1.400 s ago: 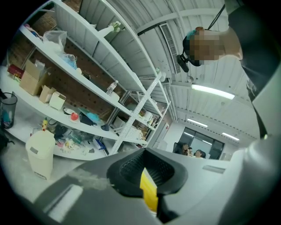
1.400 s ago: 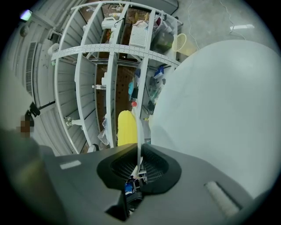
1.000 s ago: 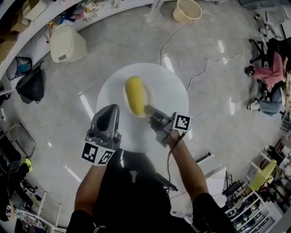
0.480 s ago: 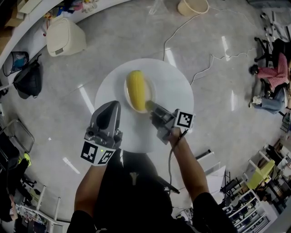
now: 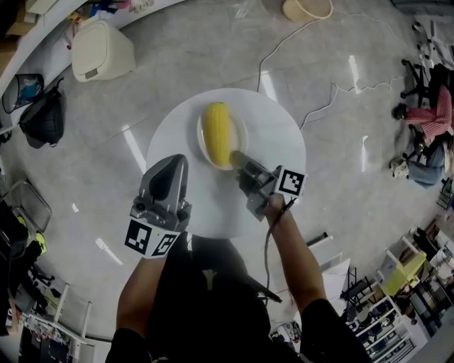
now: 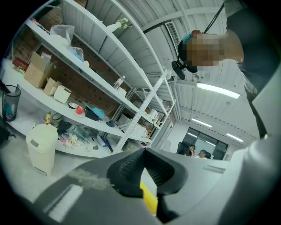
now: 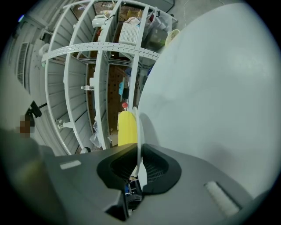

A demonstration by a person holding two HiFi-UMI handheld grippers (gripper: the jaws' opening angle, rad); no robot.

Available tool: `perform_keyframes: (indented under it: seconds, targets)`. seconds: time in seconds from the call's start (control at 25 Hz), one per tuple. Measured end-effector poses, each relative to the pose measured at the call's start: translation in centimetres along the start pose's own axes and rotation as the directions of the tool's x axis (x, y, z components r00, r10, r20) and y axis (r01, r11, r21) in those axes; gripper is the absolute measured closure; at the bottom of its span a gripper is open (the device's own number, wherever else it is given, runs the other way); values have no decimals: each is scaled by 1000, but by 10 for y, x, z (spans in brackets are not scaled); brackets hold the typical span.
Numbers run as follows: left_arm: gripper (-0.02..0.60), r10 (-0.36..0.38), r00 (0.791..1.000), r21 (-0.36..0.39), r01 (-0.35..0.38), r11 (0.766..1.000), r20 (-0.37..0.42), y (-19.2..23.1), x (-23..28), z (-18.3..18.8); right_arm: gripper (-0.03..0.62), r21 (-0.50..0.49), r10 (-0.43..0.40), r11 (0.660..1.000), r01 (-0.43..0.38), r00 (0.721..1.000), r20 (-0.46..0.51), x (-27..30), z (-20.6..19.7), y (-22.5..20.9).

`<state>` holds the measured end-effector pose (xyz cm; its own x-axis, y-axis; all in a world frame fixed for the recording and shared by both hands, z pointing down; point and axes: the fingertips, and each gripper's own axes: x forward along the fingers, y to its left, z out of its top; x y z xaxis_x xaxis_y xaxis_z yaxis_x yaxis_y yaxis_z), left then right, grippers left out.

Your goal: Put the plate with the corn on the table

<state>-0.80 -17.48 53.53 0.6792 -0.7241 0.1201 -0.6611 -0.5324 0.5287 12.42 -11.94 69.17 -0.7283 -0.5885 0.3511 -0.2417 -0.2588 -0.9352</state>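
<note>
Plate (image 5: 243, 136) w/ corn (image 5: 218, 133) is low over the round white table (image 5: 280, 152), approx. mid-top; contact can't be told. Right gripper (image 5: 237, 160) pinches the plate's near rim. Left gripper (image 5: 174, 166) idle, jaws together, empty. Step: set-down. Next: lower flat, then release the rim.

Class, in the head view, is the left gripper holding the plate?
No: the left gripper sits clear of the plate, which the right gripper grips.

One corn cob (image 5: 217, 133), one plate (image 5: 242, 132), one table (image 5: 278, 150), one bin (image 5: 101, 49) and one bucket (image 5: 306, 8).
</note>
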Motion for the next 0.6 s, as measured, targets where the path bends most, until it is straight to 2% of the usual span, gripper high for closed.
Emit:
perform_keyframes:
  seconds: [0.6]
  targets:
    - [580, 18, 1000, -19, -17, 1000, 6, 12, -3, -4, 554, -15, -37, 999, 37, 999, 2, 12, 2, -10]
